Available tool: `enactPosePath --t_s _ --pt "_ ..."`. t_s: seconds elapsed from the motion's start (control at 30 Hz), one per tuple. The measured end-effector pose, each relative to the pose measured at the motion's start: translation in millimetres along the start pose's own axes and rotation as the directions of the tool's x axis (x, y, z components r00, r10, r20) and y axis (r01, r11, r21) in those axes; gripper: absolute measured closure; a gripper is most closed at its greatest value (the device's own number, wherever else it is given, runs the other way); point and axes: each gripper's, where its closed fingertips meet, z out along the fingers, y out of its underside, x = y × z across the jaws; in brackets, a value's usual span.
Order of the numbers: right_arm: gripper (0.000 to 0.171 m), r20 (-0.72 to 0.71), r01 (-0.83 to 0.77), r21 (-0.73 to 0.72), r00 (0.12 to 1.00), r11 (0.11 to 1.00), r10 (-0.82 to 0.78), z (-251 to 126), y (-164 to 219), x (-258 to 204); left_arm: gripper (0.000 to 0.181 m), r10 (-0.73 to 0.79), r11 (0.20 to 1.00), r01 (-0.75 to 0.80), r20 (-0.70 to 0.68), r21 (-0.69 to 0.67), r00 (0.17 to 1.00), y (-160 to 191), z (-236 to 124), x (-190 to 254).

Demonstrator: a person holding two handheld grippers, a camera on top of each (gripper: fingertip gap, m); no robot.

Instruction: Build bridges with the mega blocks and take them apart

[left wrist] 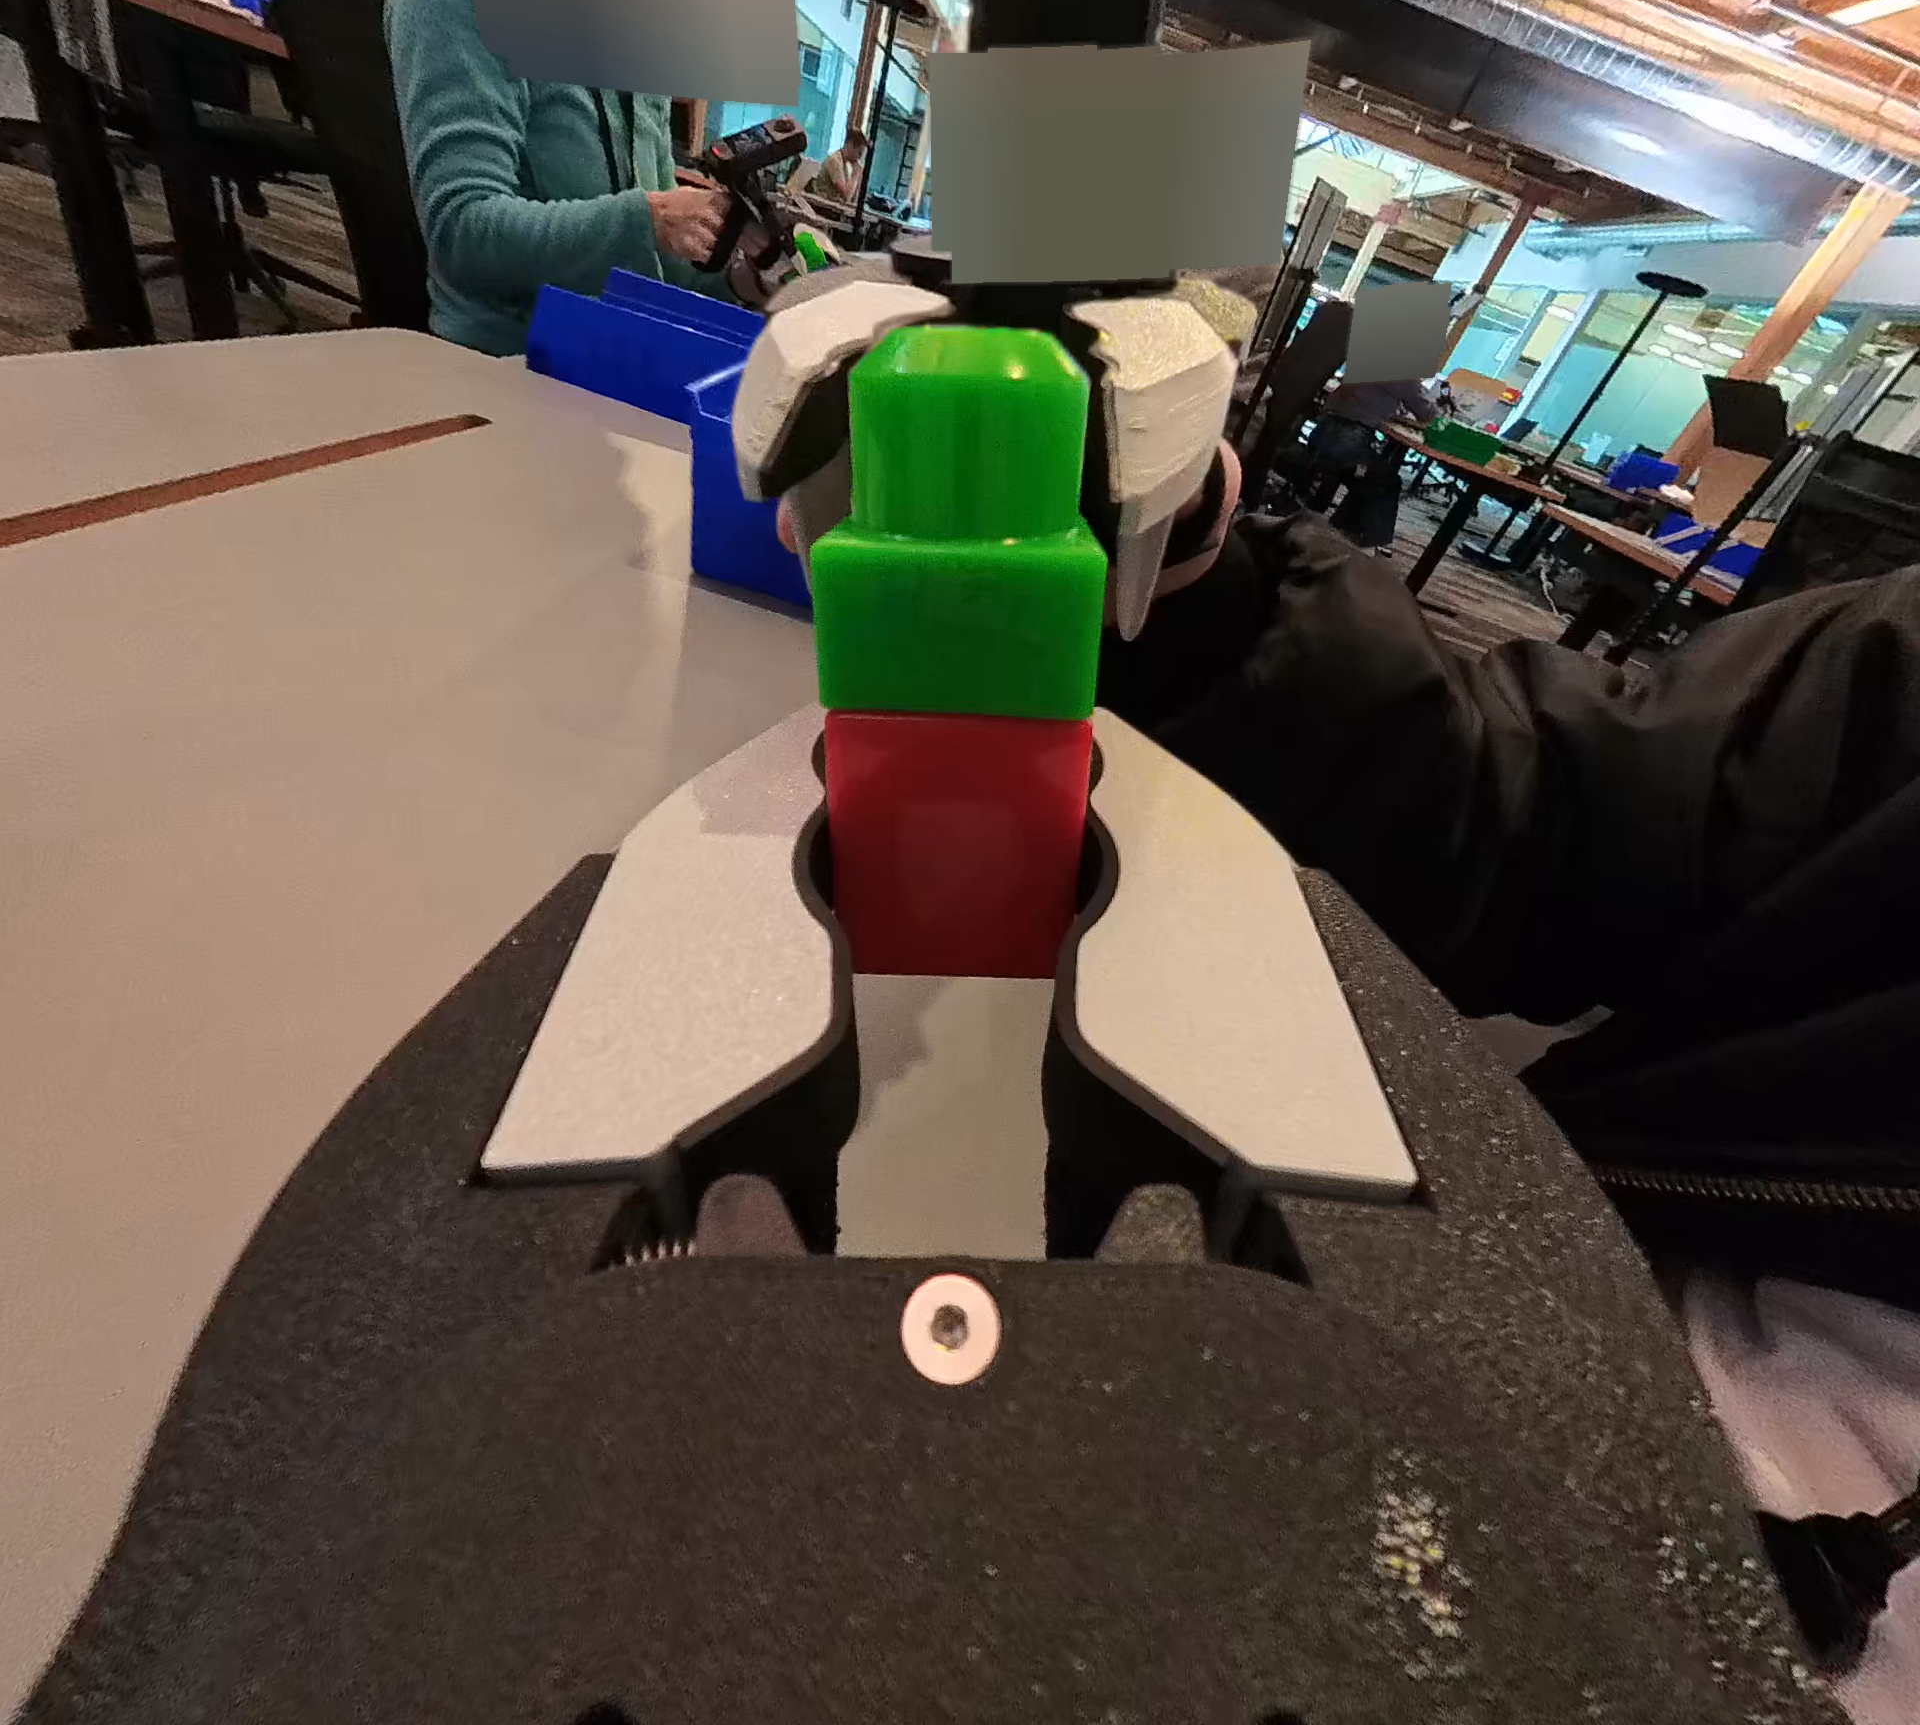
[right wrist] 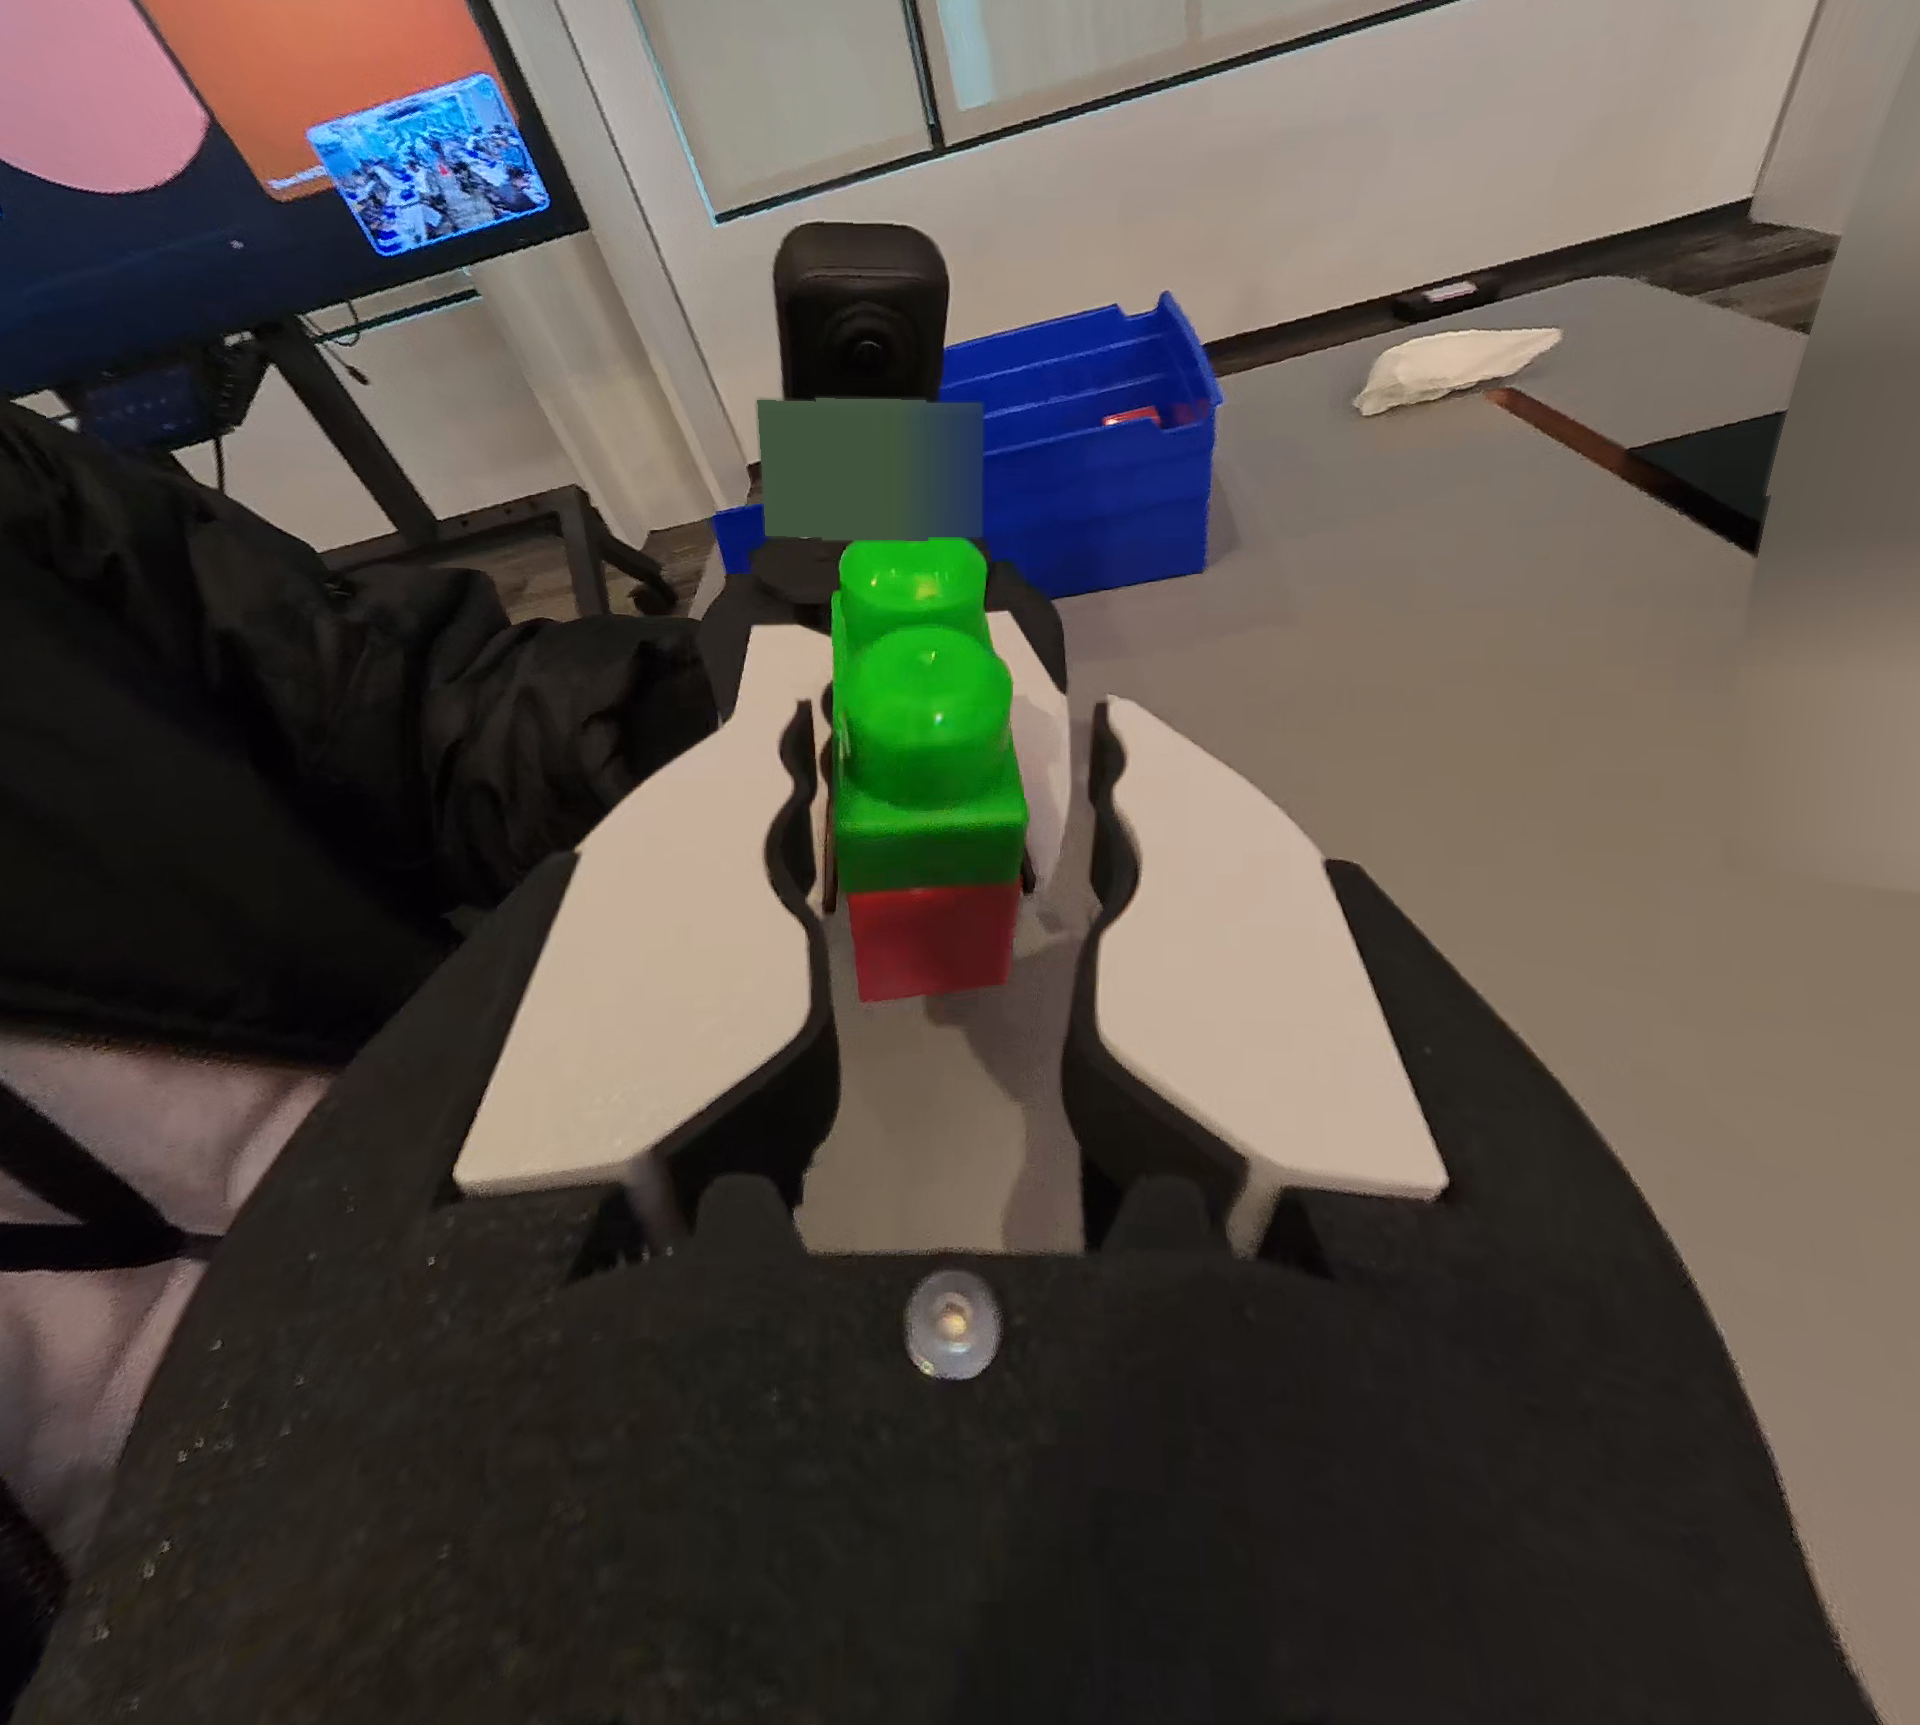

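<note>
Jaws of the left gripper (left wrist: 958,802) are clamped on the red block (left wrist: 956,844), pressing its two sides, while the green block (left wrist: 961,595) sits stacked directly on top of it. From the right wrist view the right gripper (right wrist: 951,802) has its jaws apart, one finger on each side of the green block (right wrist: 925,761) with a visible gap on both sides, so nothing is gripped there; the red block (right wrist: 930,943) shows just beneath the green one. In the left wrist view the right gripper's fingertips (left wrist: 1164,418) flank the green block's top stud, though whether they touch it is hard to tell from that angle. Both blocks appear to be held up over the grey desk (left wrist: 312,688) (its surface shows through the gap behind the red block). A blue bin (right wrist: 1101,449) stands farther back on the desk (right wrist: 1403,740), and a crumpled white cloth (right wrist: 1455,366) lies well beyond it. Across the desk a person in a teal sweater (left wrist: 499,148) holds another handheld gripper (left wrist: 748,200). A large screen (right wrist: 239,13) stands on the far left in the right wrist view.
</note>
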Motion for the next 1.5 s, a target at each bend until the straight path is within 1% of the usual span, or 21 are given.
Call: enactPosePath --t_s 0.07,0.17,0.2,0.3,0.33,0.37,0.4,0.5,0.57,0.67,0.77,0.8,0.83,1.0,1.17,1.2,1.27,1.3,1.37,1.43,1.5 --pt "0.122 0.001 -0.007 -0.002 1.000 1.000 0.007 -2.0 0.9 -1.4 0.141 0.015 1.000 -0.015 0.009 0.006 1.000 -2.3 -2.3 -0.3" --pt "0.125 0.010 -0.009 -0.049 1.000 0.999 0.010 1.5 10.2 -4.2 0.141 0.035 0.999 -0.035 0.004 0.015 0.999 -4.2 -1.8 3.7" --pt "0.134 0.040 -0.009 -0.055 0.999 0.998 0.011 3.3 11.6 -9.2 0.141 0.037 0.999 -0.037 0.003 0.019 0.999 -4.5 -1.8 4.2" --pt "0.135 0.047 -0.009 -0.053 0.999 0.999 0.011 4.8 11.1 -11.6 0.141 0.036 0.999 -0.035 -0.014 0.035 0.999 -5.6 -2.9 6.5" --pt "0.135 0.044 -0.004 -0.058 0.999 0.998 0.007 4.8 11.0 -11.9 0.138 0.037 0.999 -0.036 -0.018 0.034 0.999 -5.1 -2.8 7.6" --pt "0.135 0.033 -0.002 -0.057 0.999 0.998 0.004 4.4 10.1 -11.1 0.126 0.041 0.999 -0.040 -0.024 0.033 0.999 -5.2 -2.5 9.4" --pt "0.135 0.030 -0.005 -0.049 1.000 0.999 0.006 3.1 8.1 -11.1 0.120 0.045 0.999 -0.044 -0.026 0.026 0.999 -4.8 -2.6 10.5" --pt "0.135 0.008 -0.037 -0.017 0.999 0.999 0.037 -8.9 -1.6 -10.1 0.120 0.052 0.998 -0.052 -0.020 0.027 0.998 -6.5 -5.2 9.9" --pt "0.135 0.000 -0.052 -0.016 0.999 0.999 0.052 -21.2 -7.7 -13.4 0.125 0.050 0.998 -0.049 -0.033 0.045 0.998 -10.9 -7.0 12.4" --pt "0.135 -0.029 0.046 -0.045 0.998 0.998 -0.047 -31.1 -12.2 -25.3 0.126 0.114 0.992 -0.112 -0.032 0.064 0.993 -18.8 -3.3 23.6" --pt "0.135 -0.065 0.093 -0.103 0.993 0.990 -0.099 -30.3 -11.1 -33.6 0.126 0.192 0.980 -0.190 -0.020 0.060 0.981 -22.6 5.5 37.1" --pt "0.135 -0.053 0.106 -0.114 0.992 0.988 -0.112 -28.8 -10.4 -38.4 0.133 0.207 0.977 -0.206 -0.020 0.059 0.978 -23.3 7.5 39.9" --pt "0.135 -0.031 0.110 -0.112 0.993 0.988 -0.115 -27.2 -10.8 -44.2 0.144 0.220 0.974 -0.218 -0.024 0.056 0.975 -23.9 8.5 41.9" --pt "0.135 -0.021 0.110 -0.145 0.993 0.983 -0.114 -25.7 -6.5 -54.0 0.145 0.185 0.982 -0.179 -0.103 0.060 0.977 -22.3 5.2 51.9" --pt "0.135 -0.036 0.100 -0.129 0.994 0.987 -0.105 -25.1 -6.4 -53.8 0.145 0.167 0.985 -0.161 -0.103 0.066 0.981 -23.6 4.9 52.2" --pt "0.134 -0.046 0.109 -0.143 0.992 0.984 -0.117 -26.5 -7.1 -52.8 0.145 0.165 0.985 -0.159 -0.100 0.065 0.981 -24.0 6.1 52.5" --pt "0.121 -0.097 0.139 -0.191 0.983 0.972 -0.159 -32.0 -12.3 -46.5 0.145 0.161 0.986 -0.156 -0.092 0.060 0.983 -23.8 8.1 52.1" --pt "0.119 -0.100 0.145 -0.230 0.980 0.962 -0.172 -35.3 -15.0 -45.7 0.146 0.160 0.986 -0.155 -0.096 0.054 0.982 -22.2 8.8 52.7" --pt "0.121 -0.064 0.159 -0.338 0.979 0.928 -0.192 -41.1 -18.5 -50.0 0.146 0.153 0.988 -0.149 -0.096 0.045 0.984 -18.9 9.7 52.6" --pt "0.121 -0.048 0.167 -0.475 0.975 0.864 -0.215 -43.9 -17.1 -50.1 0.146 0.148 0.989 -0.145 -0.096 0.038 0.984 -16.6 11.3 53.1" --pt "0.125 -0.010 0.176 -0.633 0.972 0.754 -0.236 -43.4 -6.8 -53.0 0.146 0.162 0.987 -0.163 -0.078 -0.002 0.984 -10.7 14.6 50.3"
